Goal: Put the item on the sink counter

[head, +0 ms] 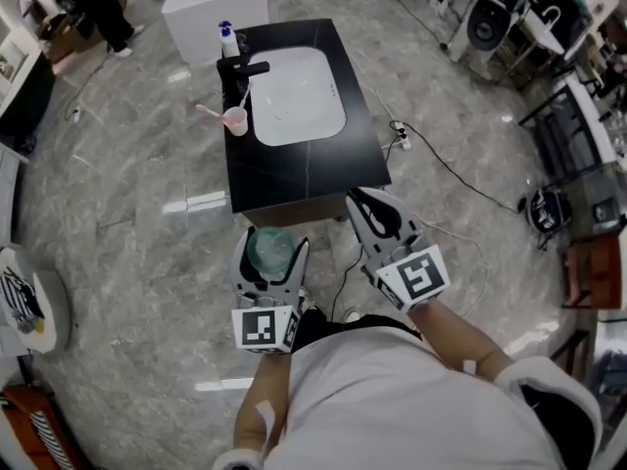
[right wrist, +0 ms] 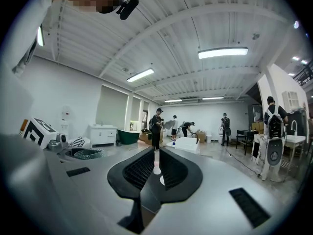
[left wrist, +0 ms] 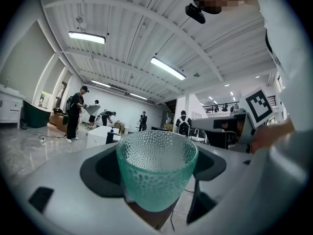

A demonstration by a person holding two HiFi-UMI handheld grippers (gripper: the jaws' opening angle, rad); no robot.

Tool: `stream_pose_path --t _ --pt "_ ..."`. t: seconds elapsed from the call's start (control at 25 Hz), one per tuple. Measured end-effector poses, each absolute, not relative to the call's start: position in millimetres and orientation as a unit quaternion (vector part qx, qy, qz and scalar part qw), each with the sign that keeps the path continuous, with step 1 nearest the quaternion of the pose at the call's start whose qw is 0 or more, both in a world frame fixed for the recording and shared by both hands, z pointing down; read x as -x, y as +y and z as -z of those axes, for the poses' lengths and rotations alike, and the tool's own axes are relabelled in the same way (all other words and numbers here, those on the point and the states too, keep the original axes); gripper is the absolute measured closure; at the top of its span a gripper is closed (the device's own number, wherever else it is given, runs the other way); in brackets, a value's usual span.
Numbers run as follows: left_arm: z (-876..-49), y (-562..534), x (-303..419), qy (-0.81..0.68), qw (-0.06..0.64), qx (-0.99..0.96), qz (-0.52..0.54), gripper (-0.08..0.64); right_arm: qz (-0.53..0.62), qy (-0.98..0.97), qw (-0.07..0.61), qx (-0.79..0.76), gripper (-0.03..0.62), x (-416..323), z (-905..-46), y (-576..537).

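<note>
Head view: left gripper [head: 271, 241] pinches the green glass cup [head: 271, 255]. The sink counter [head: 294, 169] lies at 12 o'clock; its bare front looks the best spot.
Left gripper view: cup sits upright between the jaws; should go down level.
Right gripper view: right gripper [right wrist: 155, 155] is pressed together, empty.

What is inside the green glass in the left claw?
Nothing visible: the green glass held in the left claw looks empty from above and from the side. Its dimpled wall blurs the very bottom, so that stays unconfirmed.
</note>
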State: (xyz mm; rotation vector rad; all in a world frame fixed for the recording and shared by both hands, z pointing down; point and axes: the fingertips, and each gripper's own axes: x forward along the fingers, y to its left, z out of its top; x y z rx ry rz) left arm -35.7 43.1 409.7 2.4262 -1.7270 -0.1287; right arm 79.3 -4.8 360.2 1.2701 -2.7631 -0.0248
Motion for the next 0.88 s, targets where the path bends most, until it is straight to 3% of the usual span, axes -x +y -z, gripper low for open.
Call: stream_pose_path --t 0.88 --pt "-422.9 20.0 58.8 -0.535 0.105 -0.835 0.069 0.168 0.031 -0.895 0.083 -0.436 0.538 -37.4 -361.6 -21.1"
